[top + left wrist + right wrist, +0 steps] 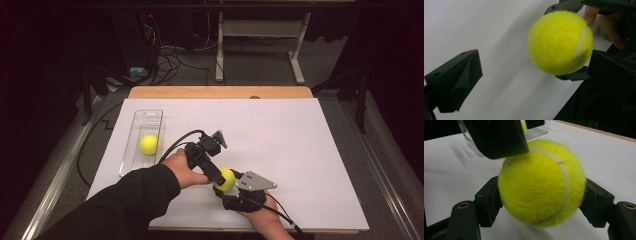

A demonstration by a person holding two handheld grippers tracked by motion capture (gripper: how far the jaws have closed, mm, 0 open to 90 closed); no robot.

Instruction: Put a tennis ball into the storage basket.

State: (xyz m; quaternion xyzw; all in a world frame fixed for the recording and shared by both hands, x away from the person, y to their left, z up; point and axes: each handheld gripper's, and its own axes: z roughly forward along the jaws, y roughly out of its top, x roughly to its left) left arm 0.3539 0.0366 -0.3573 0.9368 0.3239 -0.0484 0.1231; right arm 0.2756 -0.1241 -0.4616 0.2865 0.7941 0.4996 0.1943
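Looks like a handover in progress: right gripper [231, 186] is clamped on a tennis ball [226, 179], jaws pressing either side of it in the right gripper view [541, 185], ball held just clear of the white table sheet [300, 150]. Left gripper [216, 176] is alongside with jaws spread wide. In the left gripper view the ball [560, 42] sits toward one of its jaws with the other jaw well apart from it, so no grip from that side; one left jaw seems to be brushing or just beside the top of the ball in the right gripper view, can't tell if there's real contact. My read is the ball is meant to pass from right to left, then go left to the clear plastic tray [137, 120], where a second tennis ball [149, 144] already lies. Next move, as I judge it: centre the left jaws around the ball, crosswise to the right jaws so they don't collide, close until firm, and only then let the right go. Risk is the fuzzy ball rolling out if the right releases early. Both hands low at the near edge of the table, tray well apart to the left.
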